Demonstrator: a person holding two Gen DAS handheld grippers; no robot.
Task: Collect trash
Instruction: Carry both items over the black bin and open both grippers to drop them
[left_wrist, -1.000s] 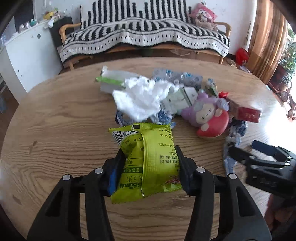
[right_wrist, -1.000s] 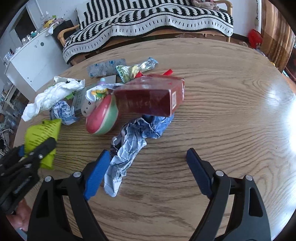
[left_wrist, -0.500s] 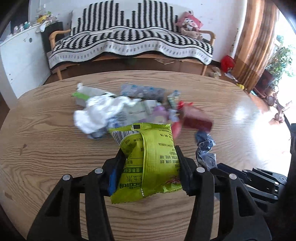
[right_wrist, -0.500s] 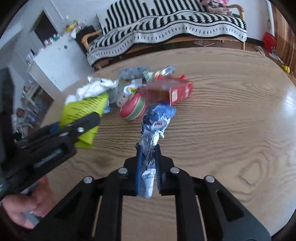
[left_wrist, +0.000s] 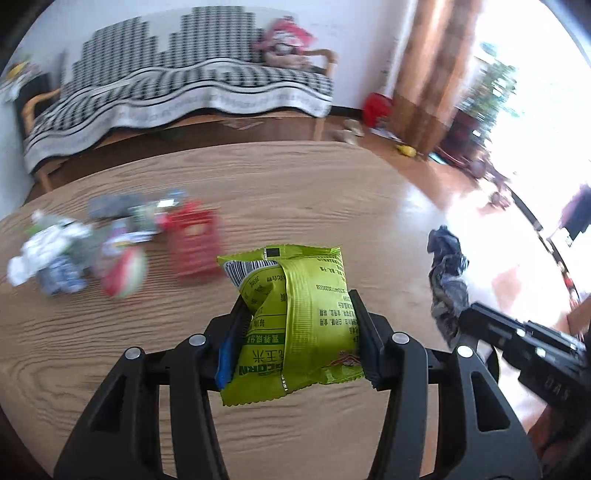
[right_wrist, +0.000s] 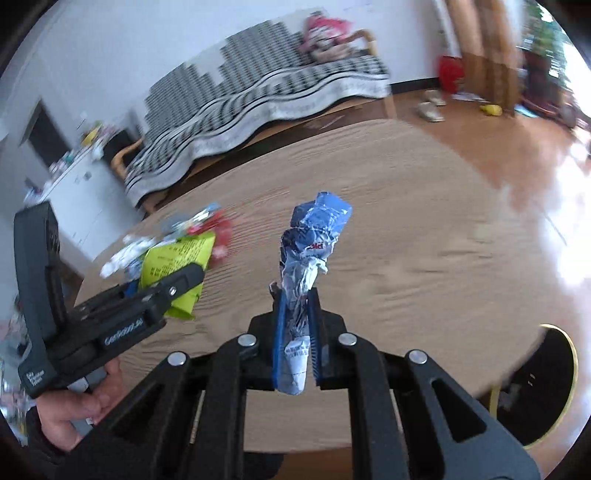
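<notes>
My left gripper (left_wrist: 297, 321) is shut on a lime-green snack packet (left_wrist: 295, 317), held above the round wooden table (left_wrist: 314, 192). The same packet (right_wrist: 177, 266) shows at the left of the right wrist view, with a hand under that gripper. My right gripper (right_wrist: 297, 321) is shut on a crumpled blue and white wrapper (right_wrist: 310, 243) that sticks up between its pads. That wrapper (left_wrist: 447, 280) hangs at the right of the left wrist view. The rest of the trash pile (left_wrist: 110, 240) lies blurred at the table's left: white tissue, a red box (left_wrist: 194, 243), a round toy.
A sofa with a black and white striped cover (left_wrist: 177, 92) stands behind the table. A white cabinet (right_wrist: 77, 199) is at the left, curtains (left_wrist: 432, 74) at the right. A dark round stool with a gold rim (right_wrist: 543, 384) sits below the table's right edge.
My right gripper shut on the blue wrapper and lifted it off the table. Both grippers swung right and rose with their loads; the trash pile slid to the left of both views.
</notes>
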